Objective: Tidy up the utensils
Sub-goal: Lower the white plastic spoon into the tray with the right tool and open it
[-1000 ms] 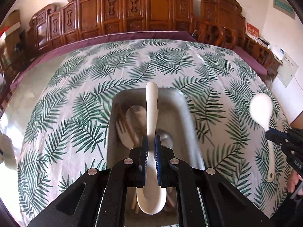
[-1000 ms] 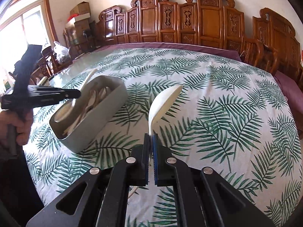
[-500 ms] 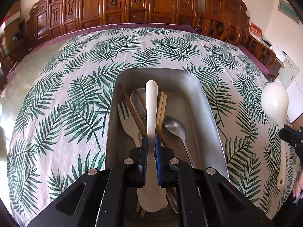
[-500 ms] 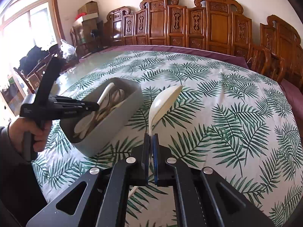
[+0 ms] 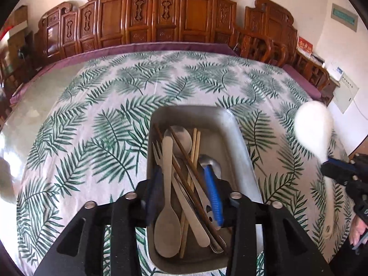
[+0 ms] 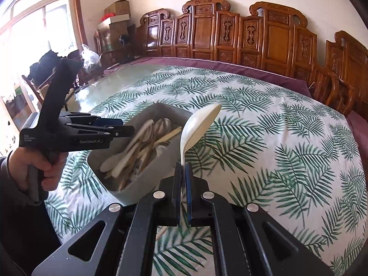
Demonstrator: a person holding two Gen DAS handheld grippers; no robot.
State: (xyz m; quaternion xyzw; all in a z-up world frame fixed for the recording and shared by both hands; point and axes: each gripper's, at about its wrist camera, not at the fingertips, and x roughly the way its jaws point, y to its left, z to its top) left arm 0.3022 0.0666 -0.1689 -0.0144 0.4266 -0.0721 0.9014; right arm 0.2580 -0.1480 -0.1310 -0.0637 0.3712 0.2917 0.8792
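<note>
The utensils are gathered in a grey rectangular bin (image 5: 239, 138) that stands on a palm-leaf tablecloth (image 5: 96, 124). In the left wrist view, a pale spoon (image 5: 167, 207) is seen lying along the bin's long axis, its bowl at the near end and its handle directed toward the far end wall. Beside it, a pale fork (image 5: 157, 154) is laid with tines toward the far end, and dark chopsticks (image 5: 184, 161) and light chopsticks (image 5: 195, 147) run roughly lengthwise, slightly crossed. A metal spoon (image 5: 181, 135) lies with its bowl at the far end. The left gripper (image 5: 185, 197) is positioned over the bin with its jaws opening; the pale spoon lies between them, and no pad is seen pressing on it. A white spoon (image 6: 197, 128) is pinched at its handle by the closed jaws of the right gripper (image 6: 183, 184), its bowl raised and directed away from the gripper, near the bin's rim. The lower part of this handle is hidden by the fingers in the right wrist view. The near ends of several utensils are covered by the left gripper's body, and the lower layers in the bin cannot be told apart. A hand (image 6: 49, 168) is seen on the left gripper's handle. Carved wooden chairs (image 6: 271, 36) line the far side.
</note>
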